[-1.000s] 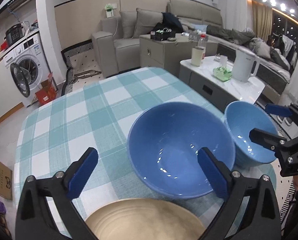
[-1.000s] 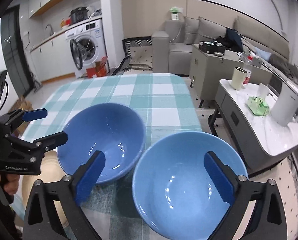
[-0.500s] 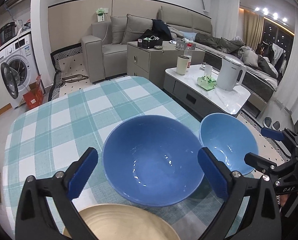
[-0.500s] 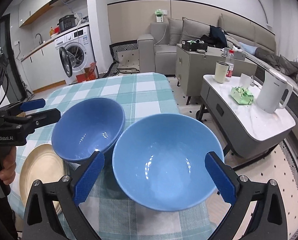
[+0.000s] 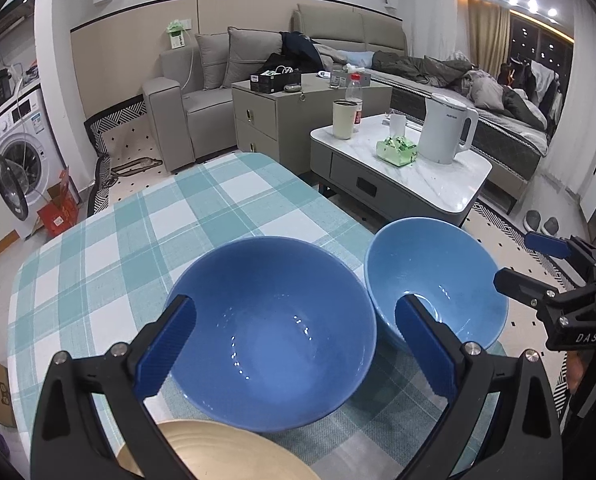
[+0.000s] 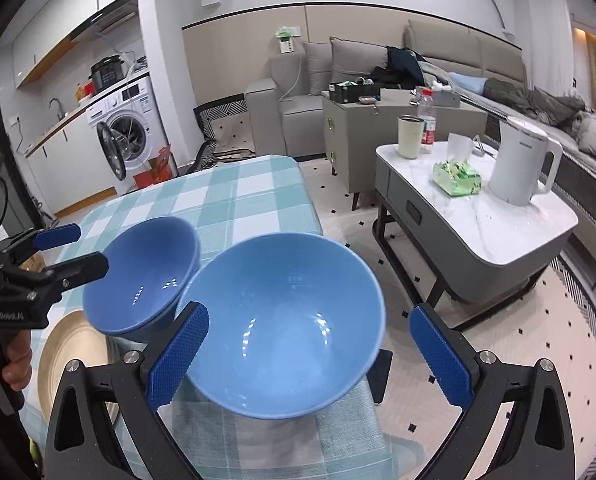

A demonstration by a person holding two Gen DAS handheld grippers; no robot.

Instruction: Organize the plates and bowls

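Observation:
Two blue bowls stand side by side on the checked tablecloth. The darker blue bowl lies straight ahead of my left gripper, which is open and empty with a finger at each side of it. The lighter blue bowl sits at the table's right edge, ahead of my open, empty right gripper. A tan plate lies at the near edge below the darker bowl; it also shows in the right wrist view. Each gripper shows in the other's view: the right one and the left one.
A low white marble-top table stands right of the dining table with a white kettle, a cup and a green pack. A grey sofa, a cabinet and a washing machine stand further back. The table's right edge is near the lighter bowl.
Both grippers have pulled back and turned right, so the bowls sit lower and nearer in view. The bowls and plate have not moved on the table.

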